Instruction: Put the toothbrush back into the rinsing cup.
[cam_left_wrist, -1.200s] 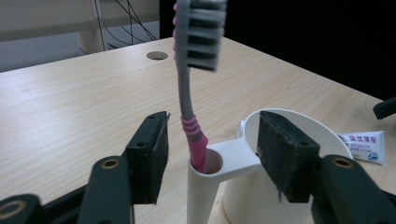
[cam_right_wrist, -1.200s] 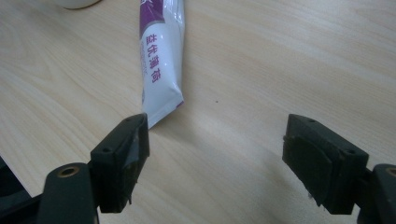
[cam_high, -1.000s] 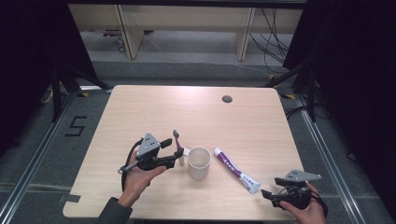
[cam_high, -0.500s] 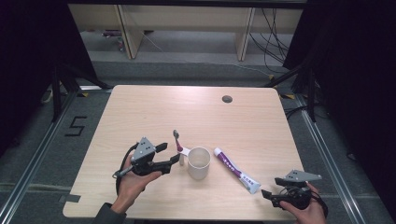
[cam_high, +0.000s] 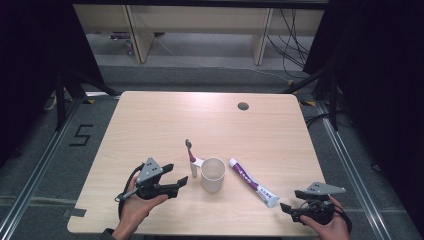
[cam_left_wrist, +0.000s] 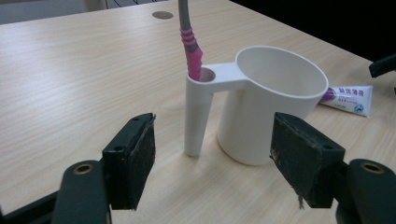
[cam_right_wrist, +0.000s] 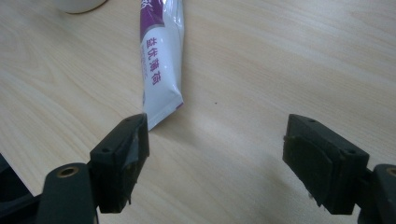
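A white cup (cam_high: 212, 174) stands near the middle of the wooden table (cam_high: 165, 120). A pink and grey toothbrush (cam_high: 190, 151) stands upright in its hollow handle. My left gripper (cam_high: 176, 173) lies just left of the cup, clear of it, and its jaws have just been opening. In the left gripper view the open jaws (cam_left_wrist: 219, 161) frame the cup (cam_left_wrist: 275, 93) and toothbrush (cam_left_wrist: 189, 42) from a short way off, with nothing between the pads. A white and purple toothpaste tube (cam_high: 252, 182) lies right of the cup. My right gripper (cam_high: 291, 200) is open, its left jaw beside the tube's crimped end (cam_right_wrist: 161, 56).
A round cable hole (cam_high: 243, 106) sits at the table's far side. The near edge runs just below both hands. Beyond the table there are wooden shelf legs and cables on the floor. A tip of the right gripper (cam_left_wrist: 383, 65) shows past the toothpaste (cam_left_wrist: 348, 98).
The left gripper has drawn back from the toothbrush and cup toward the near left, and its jaws have spread wider. The toothbrush stays standing in the handle. The right hand has kept still.
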